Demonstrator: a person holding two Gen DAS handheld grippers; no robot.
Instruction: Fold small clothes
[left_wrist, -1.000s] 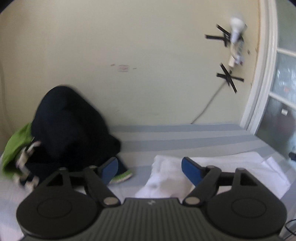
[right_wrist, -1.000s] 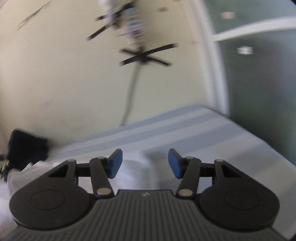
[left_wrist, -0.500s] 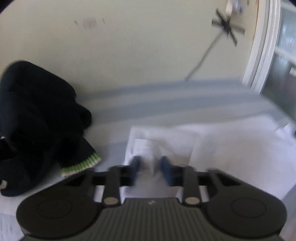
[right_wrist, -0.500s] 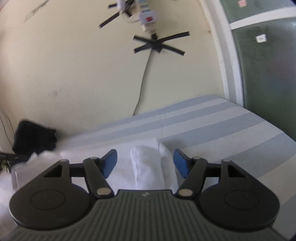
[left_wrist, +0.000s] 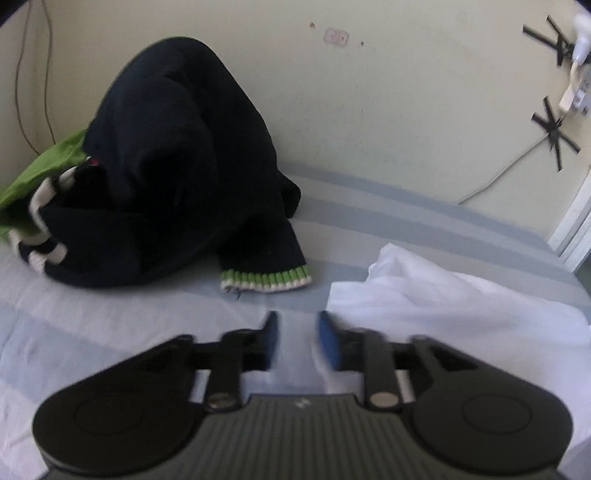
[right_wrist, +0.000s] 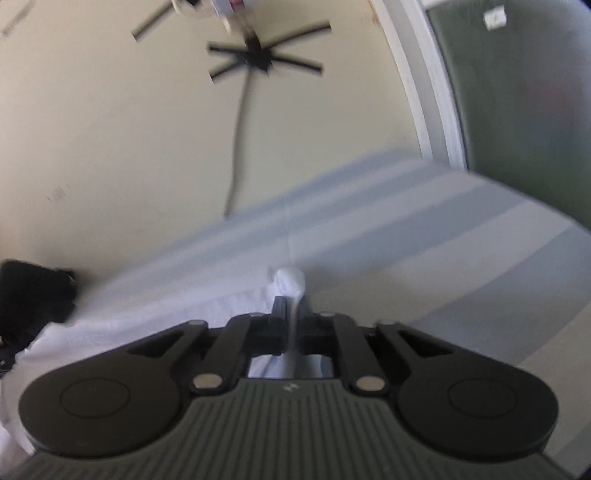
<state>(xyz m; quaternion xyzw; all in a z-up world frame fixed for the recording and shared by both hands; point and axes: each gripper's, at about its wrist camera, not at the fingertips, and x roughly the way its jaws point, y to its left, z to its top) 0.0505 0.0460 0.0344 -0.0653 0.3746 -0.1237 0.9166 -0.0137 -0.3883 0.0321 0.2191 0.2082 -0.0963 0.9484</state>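
Here, a striped bed sheet (left_wrist: 369, 206) in pale blue and grey bands, running up to a cream wall (left_wrist: 369, 92) at its far edge. On it, toward the right side, a white garment (left_wrist: 443, 299), rumpled, with one folded corner lifted near the middle. Left gripper (left_wrist: 297, 332) low over the sheet at the garment's left edge, blue pads (left_wrist: 328, 343) parted and opening, bare sheet and no cloth between them. Right gripper (right_wrist: 291, 314) closing tight on a pinched ridge of the white garment (right_wrist: 290, 280), the fabric bunched into a small knob just beyond the fingertips and a thin fold running back between the jaws. Toward the far left corner, against the wall, a heap of dark navy knitwear (left_wrist: 173, 166) with a green-and-white ribbed cuff (left_wrist: 266, 280) lying flat on the sheet, near the white garment but apart from it. Behind that heap, a bright green cloth (left_wrist: 44, 166). On the wall, black tape crosses (left_wrist: 554, 136) and a thin cable (left_wrist: 498, 173). Right view blurred.
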